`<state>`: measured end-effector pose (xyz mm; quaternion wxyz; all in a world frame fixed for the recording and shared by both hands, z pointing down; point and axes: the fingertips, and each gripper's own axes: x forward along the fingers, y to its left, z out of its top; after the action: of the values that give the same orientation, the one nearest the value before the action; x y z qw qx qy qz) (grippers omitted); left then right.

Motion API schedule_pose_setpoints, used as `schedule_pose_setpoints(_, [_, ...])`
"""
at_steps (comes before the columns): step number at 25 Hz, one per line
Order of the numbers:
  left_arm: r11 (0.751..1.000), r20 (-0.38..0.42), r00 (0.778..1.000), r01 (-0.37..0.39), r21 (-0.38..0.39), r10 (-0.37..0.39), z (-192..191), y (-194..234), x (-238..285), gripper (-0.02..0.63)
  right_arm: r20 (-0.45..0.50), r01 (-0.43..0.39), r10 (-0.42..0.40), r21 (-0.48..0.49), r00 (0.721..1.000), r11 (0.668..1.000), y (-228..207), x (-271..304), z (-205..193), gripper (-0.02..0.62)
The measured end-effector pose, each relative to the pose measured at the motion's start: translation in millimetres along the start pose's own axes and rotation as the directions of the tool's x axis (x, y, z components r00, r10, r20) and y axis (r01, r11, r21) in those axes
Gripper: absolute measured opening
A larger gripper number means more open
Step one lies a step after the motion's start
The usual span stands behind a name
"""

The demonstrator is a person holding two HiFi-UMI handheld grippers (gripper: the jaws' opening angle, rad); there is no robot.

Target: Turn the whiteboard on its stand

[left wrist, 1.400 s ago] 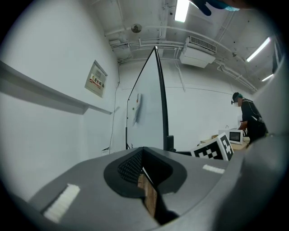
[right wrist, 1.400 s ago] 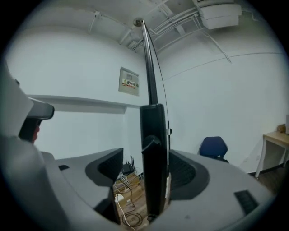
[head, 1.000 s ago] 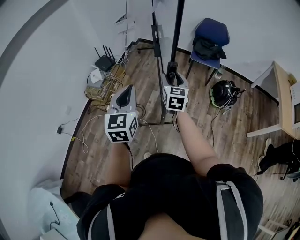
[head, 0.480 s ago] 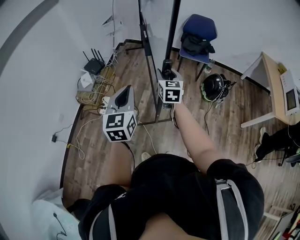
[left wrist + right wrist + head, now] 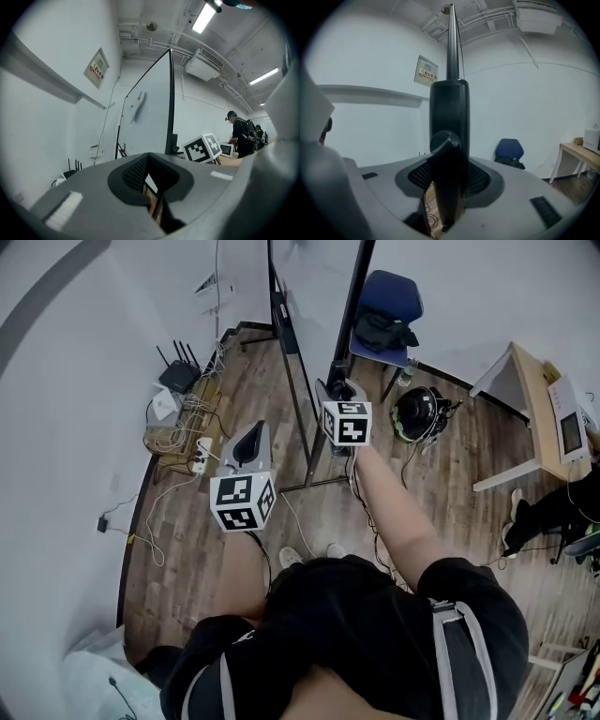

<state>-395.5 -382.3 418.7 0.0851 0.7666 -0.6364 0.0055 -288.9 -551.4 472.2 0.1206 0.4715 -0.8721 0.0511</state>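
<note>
- Head view: whiteboard (image 5: 314, 292) at 12 o'clock, rising out of frame on its black stand post (image 5: 353, 301); stand feet on wood floor
- R gripper (image 5: 339, 382) at post, just above centre, arm stretched fwd; L gripper (image 5: 248, 432) approx 9 o'clock of R one, apart from the stand, in free air
- Blue chair (image 5: 386, 307) at 1 o'clock behind the post, black helmet (image 5: 417, 413) on floor at 2 o'clock, desk (image 5: 527, 404) at 3 o'clock, router (image 5: 175, 379) + tangle of cables (image 5: 192, 432) by wall at 10 o'clock
- L gripper view: L gripper (image 5: 150, 166) jaws pressed together, nothing pinched; whiteboard (image 5: 147, 119) w/ black edge at 12 o'clock, seen slantwise; R gripper's marker cube (image 5: 203, 147) just R of that edge at 3 o'clock; wall sign (image 5: 97, 68) at 10 o'clock; a person (image 5: 241, 136) far off at 3 o'clock
- R gripper view: R gripper (image 5: 449, 176) pinching stand post (image 5: 448, 117), black upright filling gap btw jaws, thin pole running on to 12 o'clock; wall sign (image 5: 426, 73) at 11 o'clock, blue chair (image 5: 509, 151) at 4 o'clock, desk (image 5: 580, 157) at frame edge, 4 o'clock
</note>
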Motion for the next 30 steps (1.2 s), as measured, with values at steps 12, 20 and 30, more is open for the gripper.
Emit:
schedule_pose_setpoints(12, [0.999,-0.006,1.0,0.031,-0.036,-0.031,-9.0,2.0,-4.7,0.009,0.001,0.019,-0.019,0.0,1.0,1.0,-12.1,-18.8,-5.2,0.184])
schedule_pose_setpoints(20, [0.999,0.018,1.0,0.024,-0.043,-0.023,-3.8,-24.5,-11.6,0.009,-0.002,0.016,-0.016,-0.001,1.0,1.0,-37.9,-59.0,-17.7,0.184])
schedule_pose_setpoints(30, [1.0,0.011,1.0,0.018,-0.006,-0.018,-13.9,-99.2,-41.3,0.009,0.011,0.006,-0.006,0.005,1.0,1.0,-73.6,-122.2,-34.1,0.186])
